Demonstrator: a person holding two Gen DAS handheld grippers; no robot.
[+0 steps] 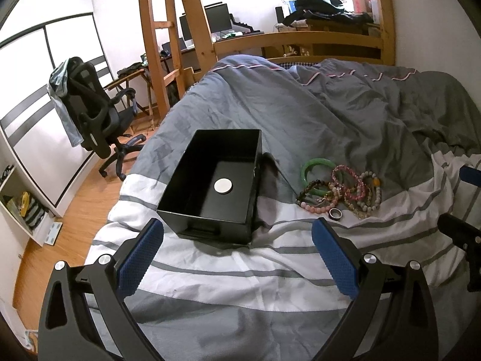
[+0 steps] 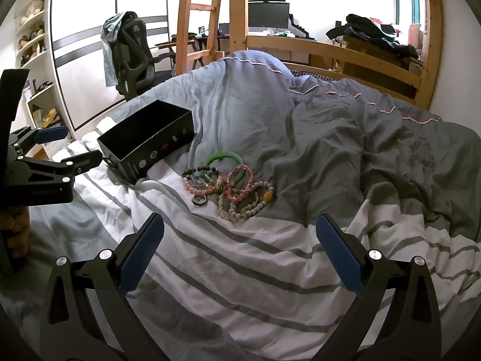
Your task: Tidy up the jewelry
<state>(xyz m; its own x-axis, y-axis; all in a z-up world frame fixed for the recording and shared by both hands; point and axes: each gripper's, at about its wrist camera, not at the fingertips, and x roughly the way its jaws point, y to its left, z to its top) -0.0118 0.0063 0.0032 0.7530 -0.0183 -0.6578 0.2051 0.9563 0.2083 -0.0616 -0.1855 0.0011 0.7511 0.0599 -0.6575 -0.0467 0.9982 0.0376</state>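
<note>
An open black box (image 1: 210, 186) sits on the bed, with a round silver disc (image 1: 223, 186) on its floor. It also shows in the right wrist view (image 2: 147, 141). To its right lies a pile of jewelry (image 1: 339, 191): a green bangle (image 1: 318, 164), several bead bracelets and a dark ring (image 1: 334, 213). The pile (image 2: 231, 188), the bangle (image 2: 224, 156) and the ring (image 2: 199, 199) show in the right wrist view. My left gripper (image 1: 237, 255) is open and empty just in front of the box. My right gripper (image 2: 240, 252) is open and empty in front of the pile.
The bed carries a rumpled grey duvet (image 2: 300, 114) with white stripes. A wooden bunk frame and ladder (image 1: 156, 39) stand behind. An office chair (image 1: 93, 114) stands on the wooden floor at left. The left gripper (image 2: 57, 150) shows at the left edge of the right wrist view.
</note>
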